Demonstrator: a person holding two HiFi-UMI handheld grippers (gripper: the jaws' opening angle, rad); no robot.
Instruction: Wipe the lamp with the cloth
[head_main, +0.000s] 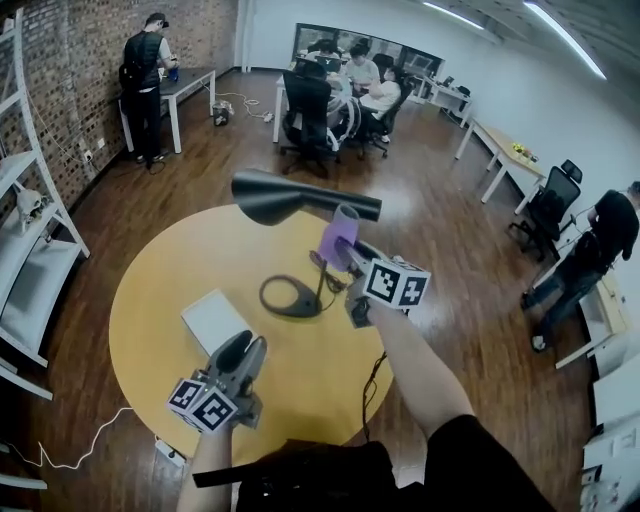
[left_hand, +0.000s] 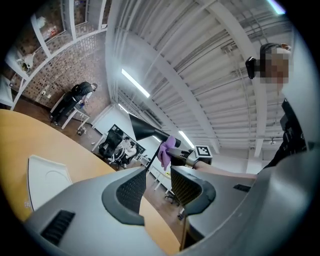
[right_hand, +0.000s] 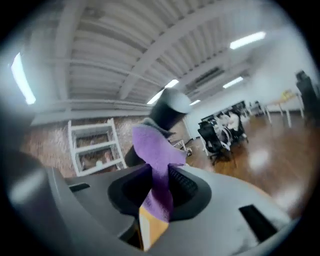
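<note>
Left gripper (head_main: 243, 350) hovers low over the near side of the round yellow table (head_main: 150, 290), its jaws parted by a moderate gap with nothing between them; its own view shows only the table edge and the room past the two dark pads. Just beyond it, flat on the tabletop, lies a white rectangular pad (head_main: 213, 320). Toward the middle of the table stands the black desk lamp (head_main: 290, 197): its ring-shaped base rests on the yellow surface, a thin stem rises from it, and the long tapering head stretches level above, wide end to the left and narrow end to the right. A dark cable (head_main: 374, 377) runs from the base area across the table and off its near edge. At the narrow right end of the lamp head sits the purple cloth (head_main: 337, 237), bunched upright and appearing to press against the underside of that end. The right gripper (head_main: 352, 255) is closed on the cloth's lower part, the fabric pinched between its pads and fanning out above them toward the lamp.
</note>
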